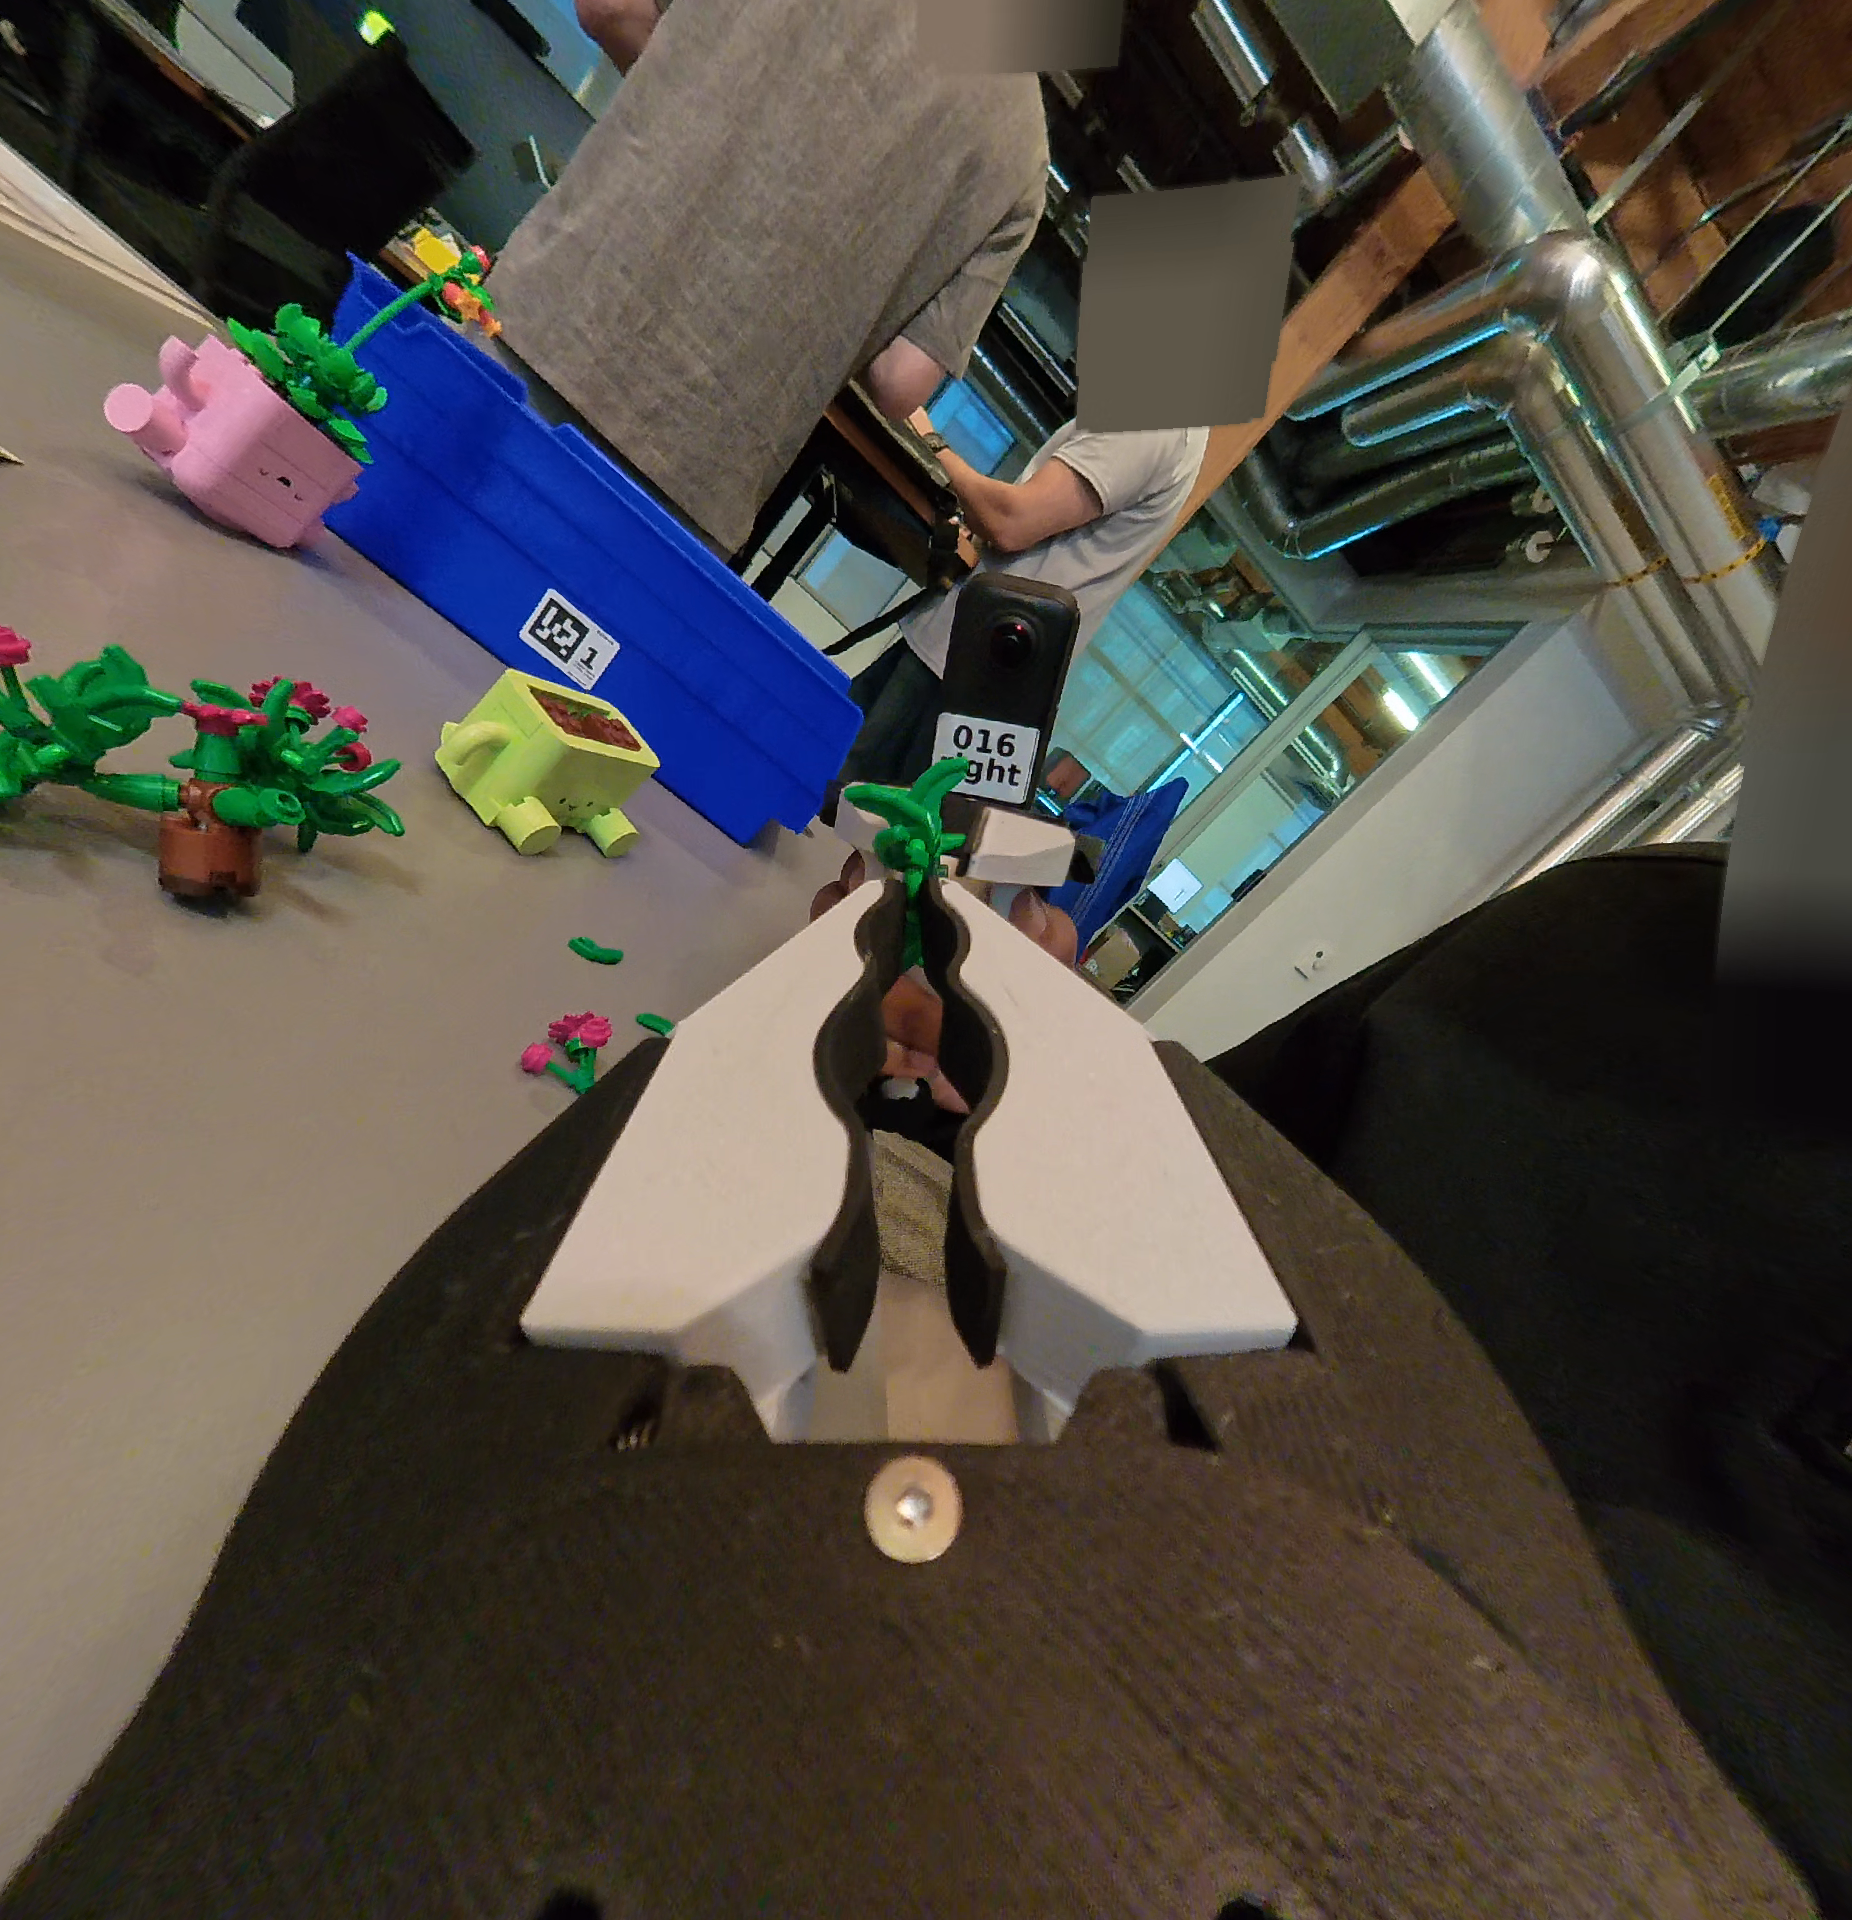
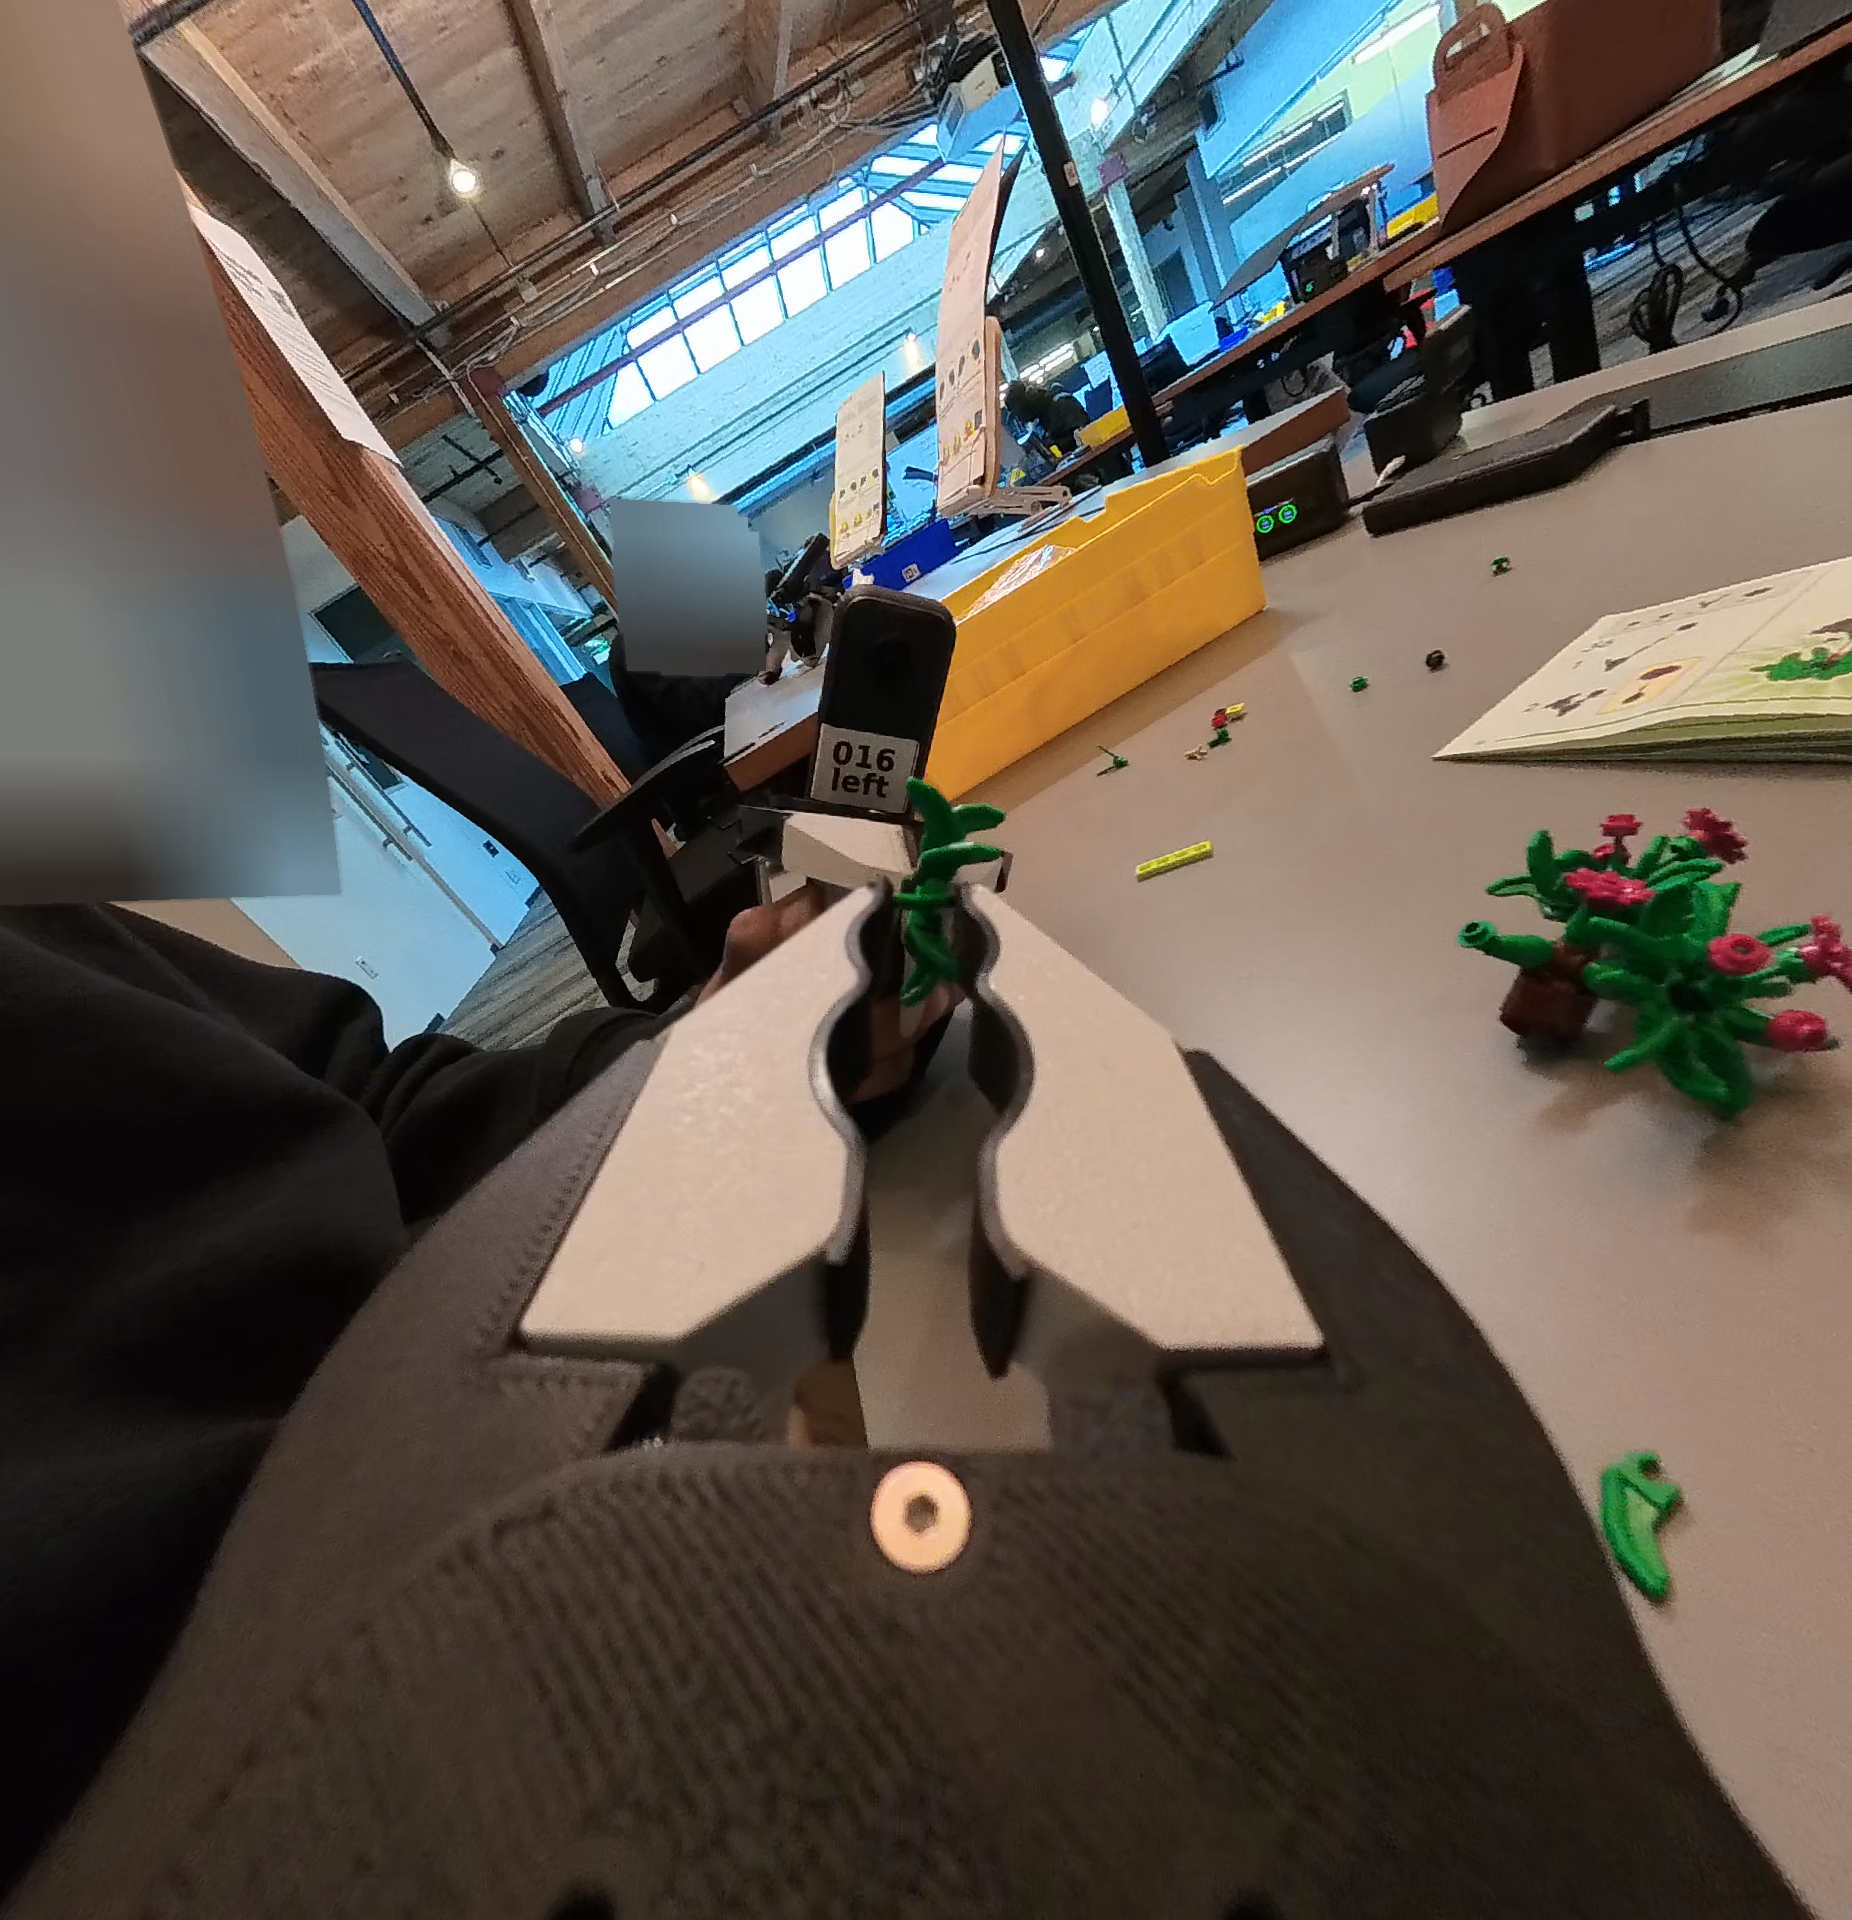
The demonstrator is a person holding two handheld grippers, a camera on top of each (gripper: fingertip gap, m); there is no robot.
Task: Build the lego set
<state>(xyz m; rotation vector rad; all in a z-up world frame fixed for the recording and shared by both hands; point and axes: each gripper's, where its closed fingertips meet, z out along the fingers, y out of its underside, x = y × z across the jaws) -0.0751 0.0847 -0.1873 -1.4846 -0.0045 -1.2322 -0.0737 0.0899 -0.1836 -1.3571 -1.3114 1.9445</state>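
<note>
My left gripper [image 1: 914, 896] is shut on the lower end of a green leafy stem [image 1: 906, 821], held up above the table's near edge. My right gripper [image 2: 927, 906] faces it and is shut on the same green leafy stem [image 2: 943, 862]. In the left wrist view the right gripper [image 1: 943, 836] shows just beyond the leaves. In the right wrist view the left gripper [image 2: 917, 852] shows behind them. A built flower plant with a brown base [image 1: 215, 769] lies on its side on the grey table and also shows in the right wrist view [image 2: 1680, 966].
A pink pot with a plant [image 1: 236, 447], a lime pot [image 1: 543, 758] and a blue bin [image 1: 589, 582] are at the left. Loose flowers [image 1: 574, 1044], a green leaf [image 2: 1639, 1522], a lime plate [image 2: 1171, 860], a booklet [image 2: 1711, 675] and a yellow bin [image 2: 1098, 613] lie around. People stand behind. My two grippers' fingertips are within a few centimetres of each other.
</note>
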